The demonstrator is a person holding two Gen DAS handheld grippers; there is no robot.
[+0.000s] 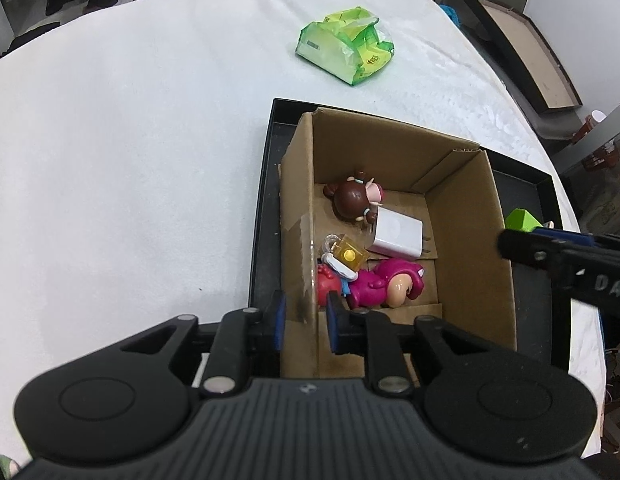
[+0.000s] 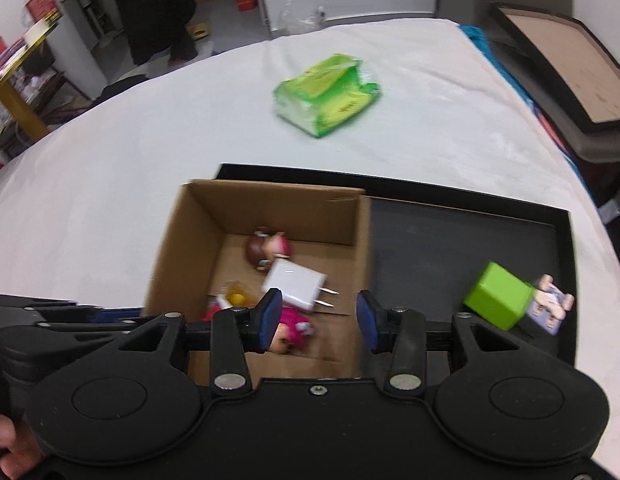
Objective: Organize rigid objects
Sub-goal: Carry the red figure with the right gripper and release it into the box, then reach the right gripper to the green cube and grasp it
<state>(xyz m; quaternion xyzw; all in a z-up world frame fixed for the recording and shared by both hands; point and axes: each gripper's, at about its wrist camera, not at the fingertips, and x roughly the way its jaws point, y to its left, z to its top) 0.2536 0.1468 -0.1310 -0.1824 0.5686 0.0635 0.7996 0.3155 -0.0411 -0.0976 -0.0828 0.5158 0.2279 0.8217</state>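
An open cardboard box stands in a black tray. Inside lie a brown-haired doll, a white charger, a yellow padlock and a pink bear toy. My left gripper is shut on the box's left wall. My right gripper is open and empty above the box's near right side. A green block and a small figure lie in the tray to the right.
A green tissue pack lies on the white table beyond the tray. A black box lid stands off the table's right edge. Shelves and floor clutter sit at the far left.
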